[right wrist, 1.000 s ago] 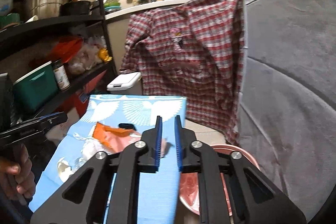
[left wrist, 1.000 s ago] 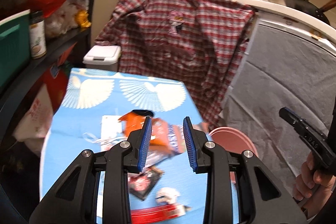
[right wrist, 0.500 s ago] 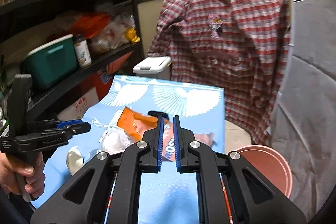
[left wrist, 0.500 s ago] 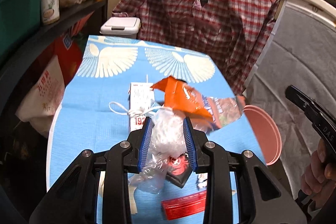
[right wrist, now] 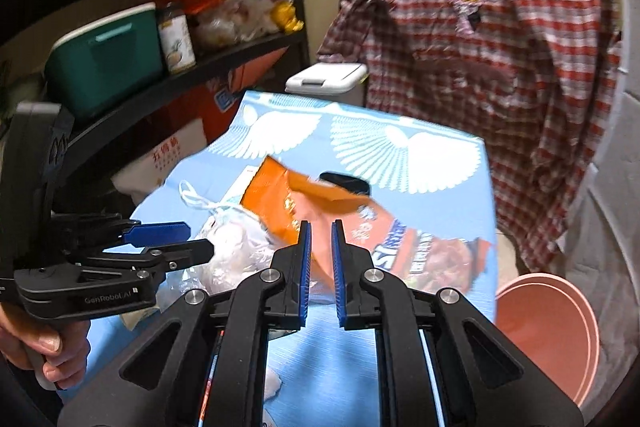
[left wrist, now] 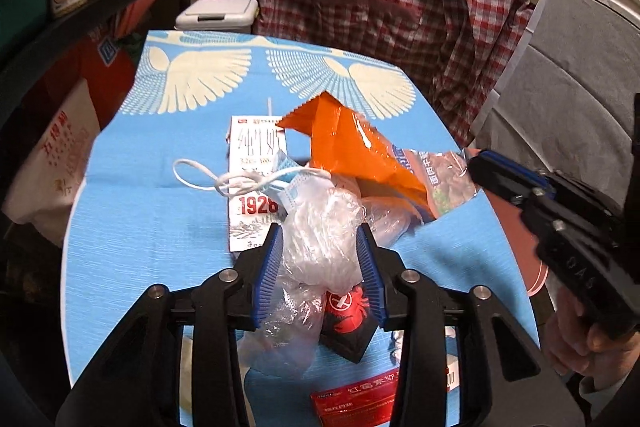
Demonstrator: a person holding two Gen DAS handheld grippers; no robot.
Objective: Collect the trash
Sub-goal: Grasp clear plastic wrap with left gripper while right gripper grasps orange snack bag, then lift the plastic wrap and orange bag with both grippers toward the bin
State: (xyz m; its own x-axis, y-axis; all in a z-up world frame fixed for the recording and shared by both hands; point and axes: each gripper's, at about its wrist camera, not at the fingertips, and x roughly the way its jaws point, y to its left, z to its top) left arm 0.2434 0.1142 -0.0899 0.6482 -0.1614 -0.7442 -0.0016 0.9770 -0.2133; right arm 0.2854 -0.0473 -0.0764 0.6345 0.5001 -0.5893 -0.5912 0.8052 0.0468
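On the blue-clothed bench, a crumpled clear plastic bag lies before the orange snack wrapper, a white milk carton to its left. A pink round basin sits right of the bench.

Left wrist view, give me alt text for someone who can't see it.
The left gripper, opening, has its blue fingers on either side of a crumpled clear plastic bag on a blue tablecloth. Behind the bag lie an orange snack wrapper, a face mask and a white carton; the right gripper enters from the right.
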